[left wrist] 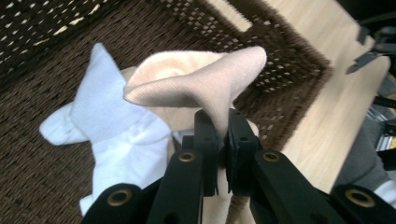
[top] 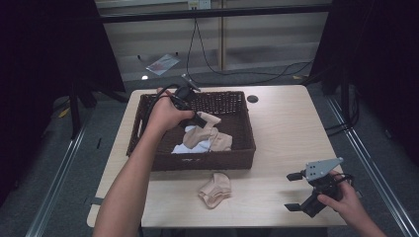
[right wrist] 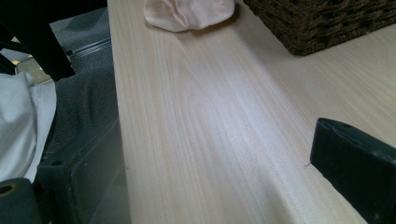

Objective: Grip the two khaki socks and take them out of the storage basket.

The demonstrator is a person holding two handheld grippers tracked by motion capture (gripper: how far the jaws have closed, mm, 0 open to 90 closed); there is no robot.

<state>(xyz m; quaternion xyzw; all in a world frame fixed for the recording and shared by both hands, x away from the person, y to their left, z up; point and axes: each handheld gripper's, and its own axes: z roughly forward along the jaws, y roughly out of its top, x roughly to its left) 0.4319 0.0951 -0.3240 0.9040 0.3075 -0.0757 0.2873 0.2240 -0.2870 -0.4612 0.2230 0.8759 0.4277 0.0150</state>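
In the high view, the left gripper (top: 197,118) hangs over the basket (top: 148,106) with a beige sock (top: 210,129) pinched in its fingers; more socks lie beneath, and a second beige sock (top: 215,189) lies on the surface (top: 286,133) just in front of the basket. The right gripper (top: 296,191) rests near the front right corner, fingers wide apart and holding nothing. In the left gripper view, the fingers (left wrist: 205,135) are closed on a fold of the sock above a white sock (left wrist: 112,126). Lift straight up until the sock clears the rim, keep the grip firm, and check that the white sock does not trail along. In the right gripper view, the surface lies bare between the spread fingers (right wrist: 355,163); set the sock down beside the one already there.
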